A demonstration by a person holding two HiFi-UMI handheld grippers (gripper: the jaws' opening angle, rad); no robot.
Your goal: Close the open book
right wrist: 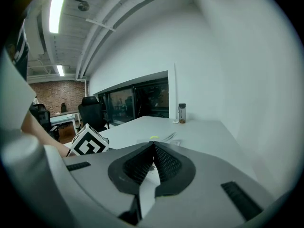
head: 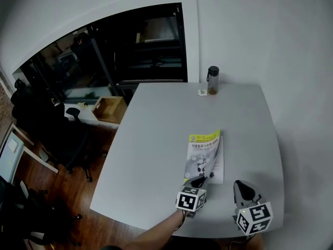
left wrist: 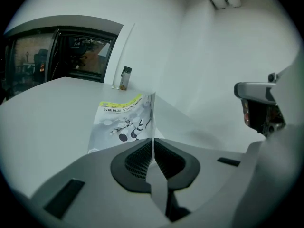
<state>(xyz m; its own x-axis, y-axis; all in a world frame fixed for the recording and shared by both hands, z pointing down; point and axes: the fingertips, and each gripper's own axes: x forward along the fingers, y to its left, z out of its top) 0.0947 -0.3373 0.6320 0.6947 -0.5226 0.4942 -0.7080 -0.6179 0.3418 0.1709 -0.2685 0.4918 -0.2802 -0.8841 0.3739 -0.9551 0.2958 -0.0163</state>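
Grey-white book [head: 206, 158], yellow-green top strip

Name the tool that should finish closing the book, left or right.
Left. The left tool is shut on the near edge of the book, holding its cover raised. The right tool is shut on nothing, off to the book's right.

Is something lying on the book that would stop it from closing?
Nothing visible does. The left gripper pinches the cover edge of the book, and no object lies on it. The right gripper is beside it, not touching, and the bottle stands at the far edge of the table.
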